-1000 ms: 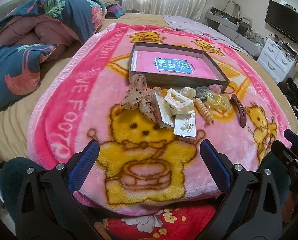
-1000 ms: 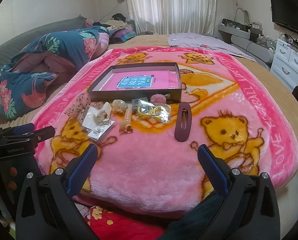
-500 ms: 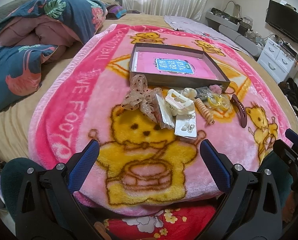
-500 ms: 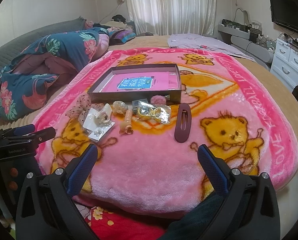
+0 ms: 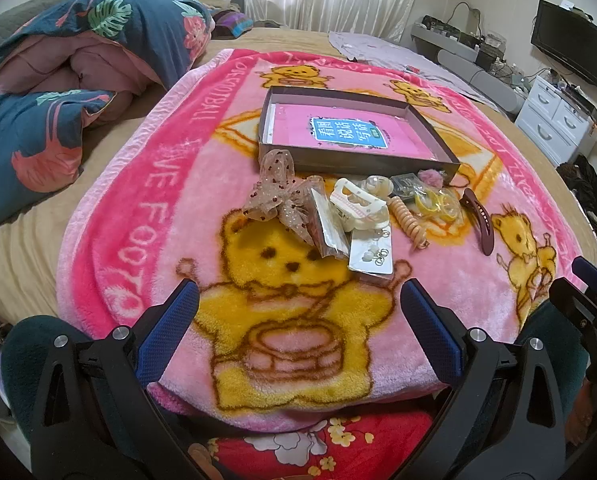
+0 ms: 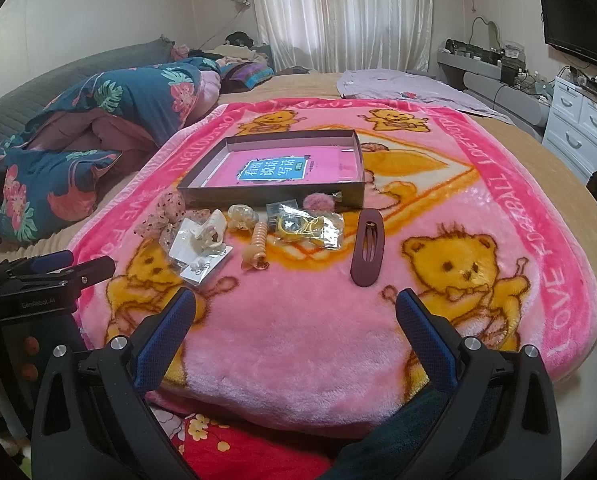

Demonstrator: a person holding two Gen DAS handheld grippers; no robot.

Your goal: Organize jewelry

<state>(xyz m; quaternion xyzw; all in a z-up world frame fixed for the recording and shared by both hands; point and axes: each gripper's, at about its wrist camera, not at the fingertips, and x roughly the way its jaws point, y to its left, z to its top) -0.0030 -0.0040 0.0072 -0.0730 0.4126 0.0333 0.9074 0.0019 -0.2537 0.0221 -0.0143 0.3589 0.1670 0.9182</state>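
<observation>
A shallow dark box (image 5: pixel 452 162) with a pink booklet inside lies on the pink bear blanket (image 5: pixel 146 208); it also shows in the right wrist view (image 6: pixel 266 196). In front of it lie a sheer bow (image 5: pixel 278 196), a cream claw clip (image 5: pixel 358 206), an earring card (image 5: pixel 372 258), a spiral hair tie (image 5: pixel 410 222), a bag of yellow bands (image 5: pixel 438 202) and a maroon hair clip (image 6: pixel 367 248). My left gripper (image 5: pixel 298 320) is open and empty, short of the pile. My right gripper (image 6: pixel 296 326) is open and empty, short of the maroon clip.
A folded blue floral quilt (image 5: pixel 58 92) lies at the left of the bed. A white drawer unit (image 5: pixel 558 120) and a TV (image 5: pixel 570 46) stand at the right. The blanket's front edge hangs just ahead of both grippers.
Both grippers have edged slightly forward toward the pile. Nothing on the blanket has moved.
</observation>
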